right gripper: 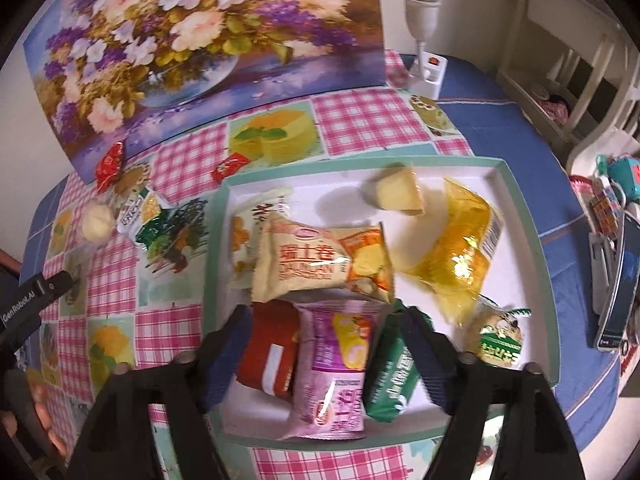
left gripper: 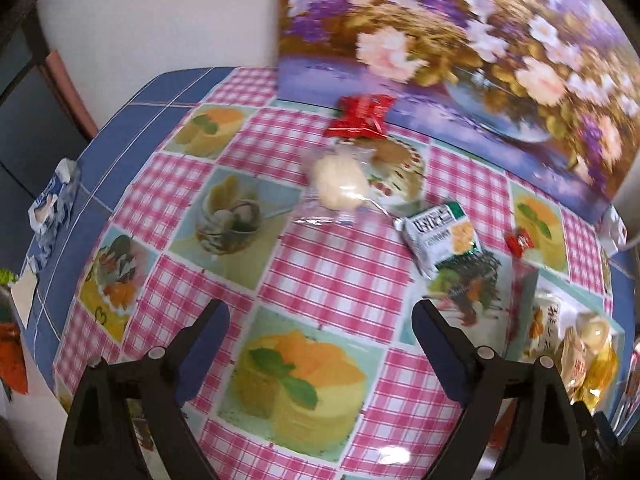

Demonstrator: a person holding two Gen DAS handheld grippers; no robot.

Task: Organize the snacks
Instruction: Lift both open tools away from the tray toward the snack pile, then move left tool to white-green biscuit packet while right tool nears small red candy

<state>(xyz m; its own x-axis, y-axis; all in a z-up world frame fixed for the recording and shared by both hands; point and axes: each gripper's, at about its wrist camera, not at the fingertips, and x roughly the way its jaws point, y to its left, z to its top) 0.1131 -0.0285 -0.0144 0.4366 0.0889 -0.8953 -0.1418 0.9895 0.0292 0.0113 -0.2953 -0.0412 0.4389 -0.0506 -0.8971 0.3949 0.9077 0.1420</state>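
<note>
My left gripper (left gripper: 320,308) hangs open over the checked tablecloth with nothing between its fingers. Beyond it lie a red packet (left gripper: 362,116), a clear bag with a pale bun (left gripper: 340,184), a green-and-white cracker packet (left gripper: 442,236) and a small red candy (left gripper: 520,240). My right gripper (right gripper: 326,314) is open above the white tray with a teal rim (right gripper: 516,200). A pink packet (right gripper: 340,368) lies between its fingers, flanked by a red packet (right gripper: 272,352) and a green packet (right gripper: 394,372). Farther in the tray are a cream packet (right gripper: 320,260) and a yellow bag (right gripper: 456,248).
A flower painting (right gripper: 192,28) leans on the wall behind the table. A white stand with a switch box (right gripper: 424,72) is at the back right. A phone and small items (right gripper: 616,280) sit off the right edge. A blue-white packet (left gripper: 52,204) lies at the table's left edge.
</note>
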